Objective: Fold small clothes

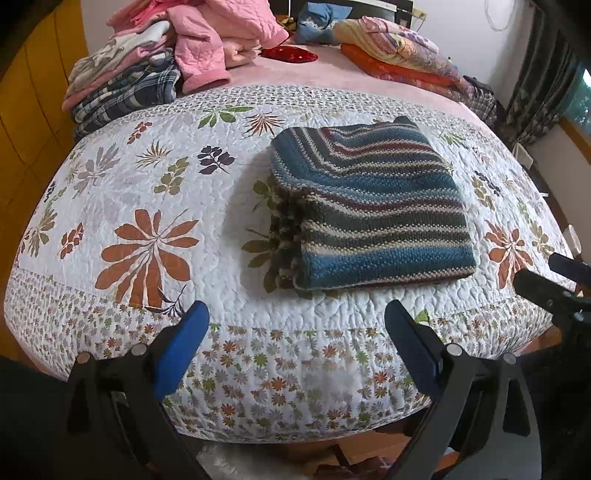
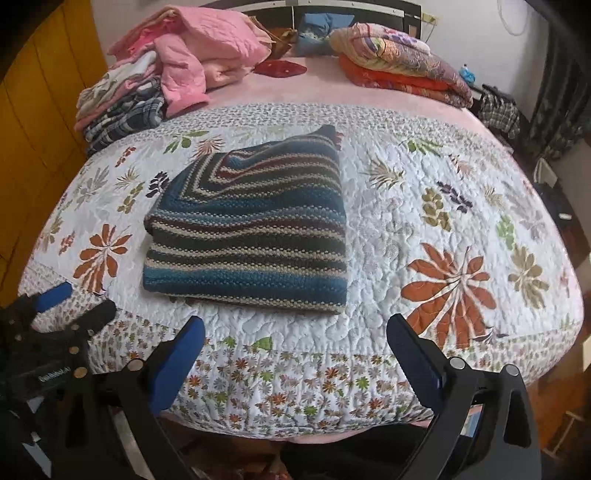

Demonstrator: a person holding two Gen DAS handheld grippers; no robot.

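**Striped knit lies folded on the bed, both grippers held back and empty**

The striped knit garment [image 1: 369, 206] sits as a neat, thick rectangle on the floral quilt [image 1: 147, 184] that covers the near end of the bed, a little back from the near edge. Its layers stack squarely, with the doubled edges showing on its left side in the left wrist view, so I judge this piece already folded and simply left where it was worked. One small corner pokes out at the far edge, which may want tucking.

The left gripper [image 1: 295, 339] hovers low over the quilt's flowered border, just short of the garment, its blue-padded jaws spread wide with nothing between them. The right gripper [image 2: 295, 347] holds much the same pose a little to the right, jaws likewise wide apart and empty. Each shows at the edge of the other's view, so the two are side by side, near each other, both pointing toward the head of the bed.

Further back, a pile of clothes [image 1: 125, 81] topped by a pink padded jacket [image 1: 221, 33] lies at the left, and folded blankets [image 2: 402, 59] at the right. That pile looks like the likely source of the next piece, well apart from both grippers.
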